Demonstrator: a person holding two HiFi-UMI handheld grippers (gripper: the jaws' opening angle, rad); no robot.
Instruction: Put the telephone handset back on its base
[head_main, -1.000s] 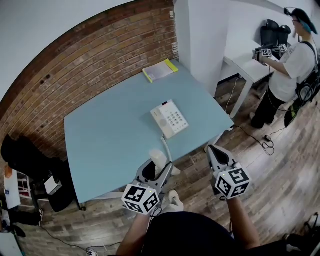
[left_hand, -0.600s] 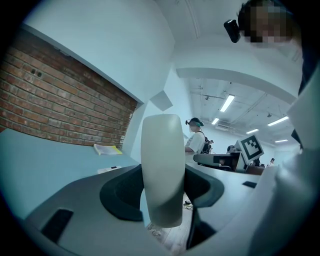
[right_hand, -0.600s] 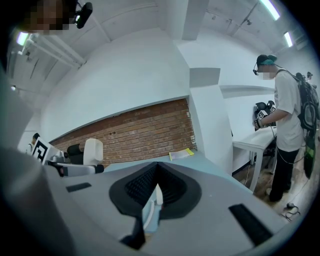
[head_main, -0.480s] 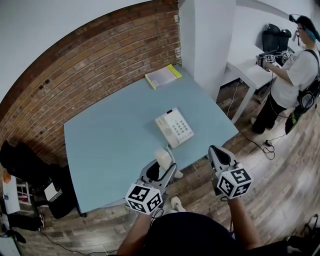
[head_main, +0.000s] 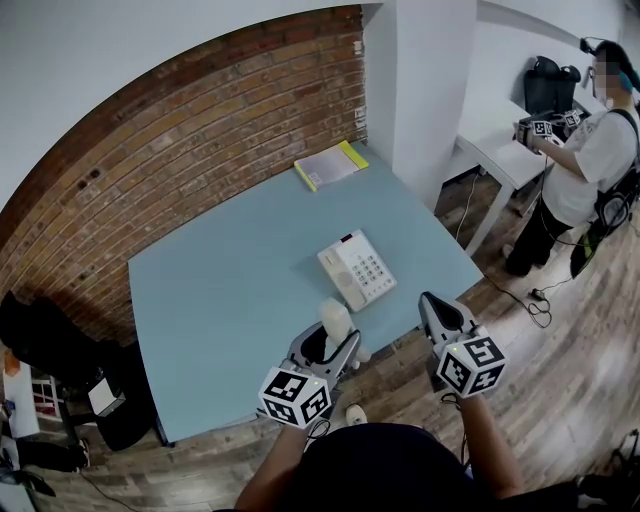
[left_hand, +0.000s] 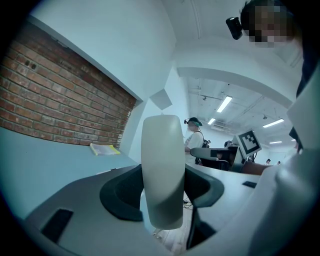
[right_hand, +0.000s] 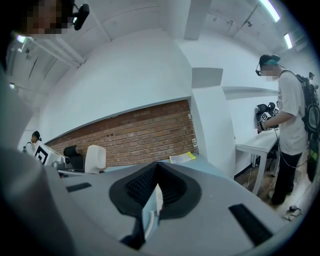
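The left tongs (head_main: 327, 346) are clamped on the white handset (left_hand: 161, 170), one pad on each side of it. It stands upright between them, above the near edge of the pale blue surface (head_main: 220, 290). The telephone base (head_main: 357, 270) lies flat on that surface just beyond the handset and a little to its right, keypad facing up, cradle empty. The handset and the base are apart.

The right tongs (head_main: 437, 305) hang off the near right edge of the surface, closed on nothing. A yellow-edged booklet (head_main: 330, 165) lies at the far corner, against the brick wall (head_main: 200, 130). Far right, a person (head_main: 590, 150) stands at a white table (head_main: 495, 140) – well apart from the telephone.
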